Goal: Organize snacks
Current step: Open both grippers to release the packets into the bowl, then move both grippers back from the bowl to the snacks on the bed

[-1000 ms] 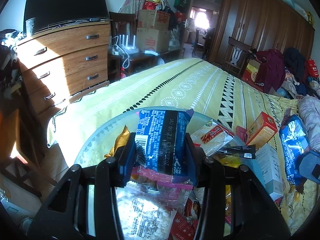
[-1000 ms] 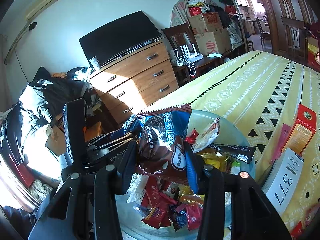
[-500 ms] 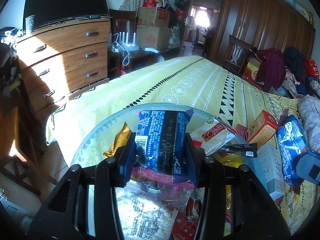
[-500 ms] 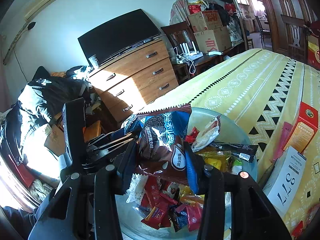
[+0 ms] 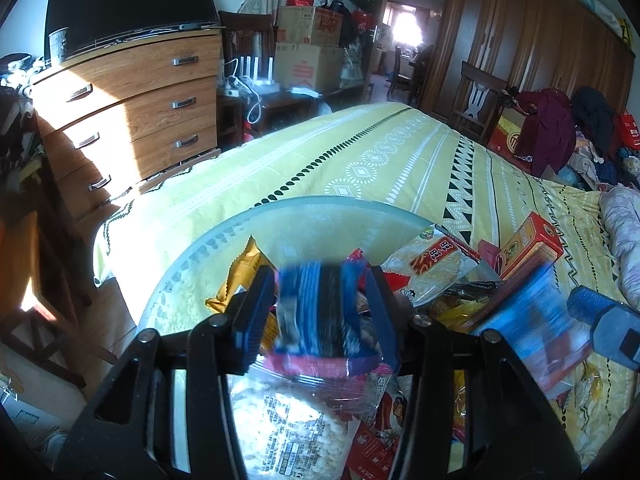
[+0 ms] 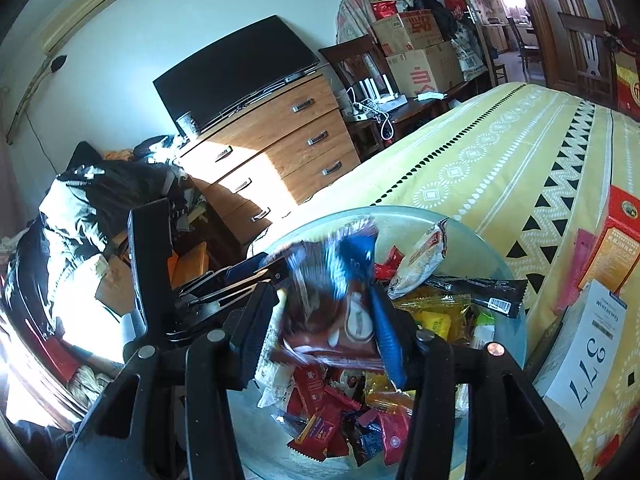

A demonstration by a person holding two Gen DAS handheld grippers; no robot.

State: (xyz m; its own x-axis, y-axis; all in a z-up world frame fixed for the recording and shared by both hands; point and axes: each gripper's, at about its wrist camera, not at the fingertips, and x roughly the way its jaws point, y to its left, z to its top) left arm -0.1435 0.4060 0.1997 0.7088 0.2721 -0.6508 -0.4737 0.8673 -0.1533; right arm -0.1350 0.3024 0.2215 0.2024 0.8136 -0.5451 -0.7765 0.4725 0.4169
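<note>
bed (image 5: 400, 168): yellow patterned cover, the largest surface in both views; it carries your work area and the loose stock.
bowl (image 5: 224, 240): a wide, pale, see-through round bowl sits on the bed at your near edge. it already holds a mixed heap of wrappers, so collection is judged well under way.
boxes outside (image 6: 616, 248): a red-and-orange carton and a white box (image 6: 588, 344) lie on the cover just beside the bowl rim, not in it. these are judged outstanding.
left gripper (image 5: 320, 312): over the bowl. your jaws are opening, and a blue packet (image 5: 316, 312) stands between them, motion-blurred; the near pad stands clear of it, so the packet looks released or slipping rather than pinched.
right gripper (image 6: 320, 316): also over the bowl. your jaws are opening around a brown-and-blue packet (image 6: 332, 292), likewise blurred, with a gap showing on the left side; i read it as let go, not clamped.
second blue bag (image 5: 528, 320): in the left view a blurred blue bag sits at the bowl's right edge; whether it rests inside or on the cover cannot be told.
small items (image 6: 344, 424): red and dark sachets fill the bowl floor, with a black stick pack (image 6: 480, 292) and a yellow pack (image 6: 436, 312) on top.
progress: both packets are judged to be dropping into the bowl; the boxes and any strays on the cover remain for you.
</note>
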